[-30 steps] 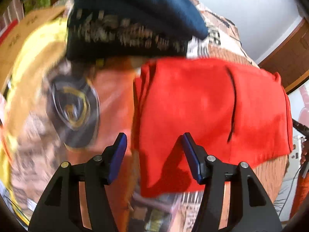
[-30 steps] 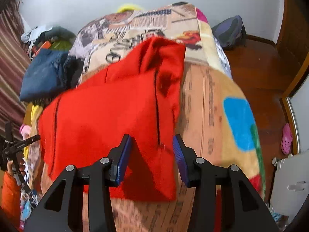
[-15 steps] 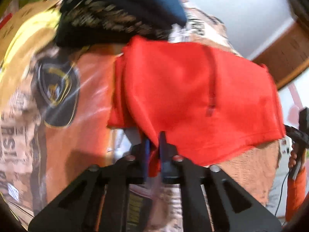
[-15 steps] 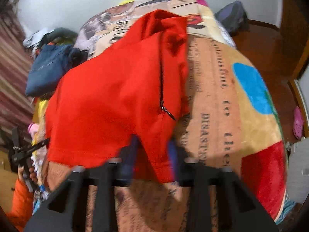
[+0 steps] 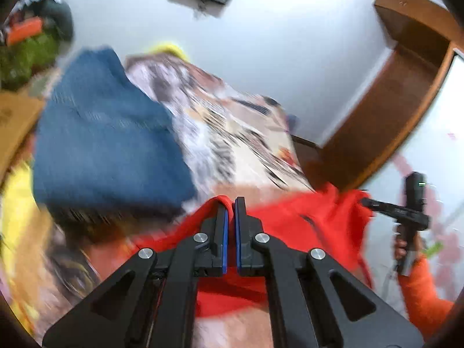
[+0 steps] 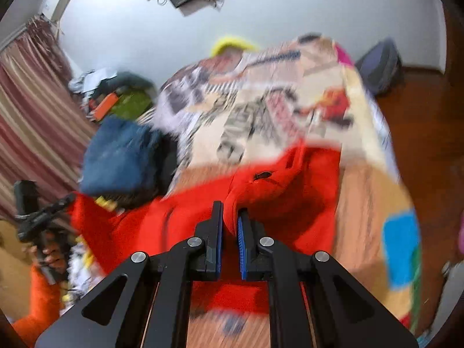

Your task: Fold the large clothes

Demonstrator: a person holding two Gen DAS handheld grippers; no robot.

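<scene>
The left gripper [image 5: 231, 203] is pinching a fold of the red garment [image 5: 327, 220] between nearly closed jaws, and the right gripper [image 6: 230, 208] is likewise clamping a bunched red edge [image 6: 278, 191] between narrow jaws. The cloth is hanging between them, lifted over the near edge of the bed [image 6: 365, 194], whose printed blanket is showing blurred. A folded blue garment [image 5: 107, 150] is lying toward the bed's left edge, beside the red one.

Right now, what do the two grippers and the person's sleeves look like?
Both the left gripper and right gripper are matte black with triangular cut-outs, silver rivets and blue-padded fingers. The sleeves are bright orange.
</scene>
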